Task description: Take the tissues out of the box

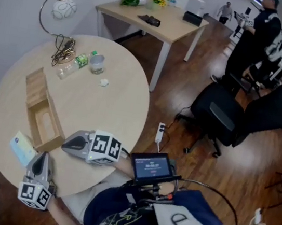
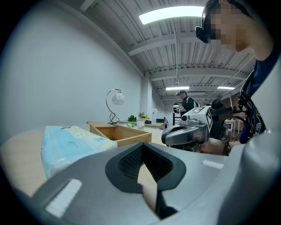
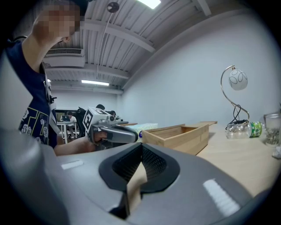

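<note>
The light-blue-and-white soft plastic pack of tissues [image 1: 21, 148] is lying flat on the round pale wooden surface [image 1: 104, 112], outside and just beside the near end of the long, open-topped light wooden box [image 1: 54, 120], which is sitting upright with its visible compartment empty.

Light-blue tissue pack [image 1: 21, 149], tan box [image 1: 55, 117]

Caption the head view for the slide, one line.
Tissue pack lies on the round table beside the open wooden box; left gripper and right gripper nearby, both shut.
</note>
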The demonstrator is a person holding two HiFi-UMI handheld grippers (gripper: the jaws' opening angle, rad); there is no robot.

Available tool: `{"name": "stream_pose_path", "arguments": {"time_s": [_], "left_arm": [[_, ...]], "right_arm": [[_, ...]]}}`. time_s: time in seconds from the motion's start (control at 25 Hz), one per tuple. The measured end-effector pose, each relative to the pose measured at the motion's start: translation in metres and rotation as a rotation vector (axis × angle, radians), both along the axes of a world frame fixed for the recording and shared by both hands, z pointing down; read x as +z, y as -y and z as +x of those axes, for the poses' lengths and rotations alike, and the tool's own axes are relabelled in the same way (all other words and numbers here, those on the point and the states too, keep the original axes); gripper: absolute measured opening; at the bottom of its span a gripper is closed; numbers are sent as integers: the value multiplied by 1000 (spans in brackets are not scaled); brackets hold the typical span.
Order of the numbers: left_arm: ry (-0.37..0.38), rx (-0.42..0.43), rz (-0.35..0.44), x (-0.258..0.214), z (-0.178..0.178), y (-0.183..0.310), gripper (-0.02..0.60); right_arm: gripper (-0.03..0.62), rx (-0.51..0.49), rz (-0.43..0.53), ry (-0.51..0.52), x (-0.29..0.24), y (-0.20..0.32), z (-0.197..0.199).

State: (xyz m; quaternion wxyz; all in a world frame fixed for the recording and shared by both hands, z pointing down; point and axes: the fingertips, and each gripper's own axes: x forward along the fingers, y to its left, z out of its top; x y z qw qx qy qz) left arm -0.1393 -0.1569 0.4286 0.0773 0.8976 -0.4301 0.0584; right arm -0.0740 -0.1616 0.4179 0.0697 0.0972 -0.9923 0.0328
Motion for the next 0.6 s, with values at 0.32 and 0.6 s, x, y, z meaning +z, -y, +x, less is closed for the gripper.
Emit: {"name": "stream_pose_path", "arguments": {"time_s": [0.32,0.6], "left_arm": [[-5,32,19,3,8,5,2],[-3,36,24,0,13,7,2]], "right_arm": [[-3,18,-3,-11,7,0,6],[-3,18,5,-12,6,2,11]]}}
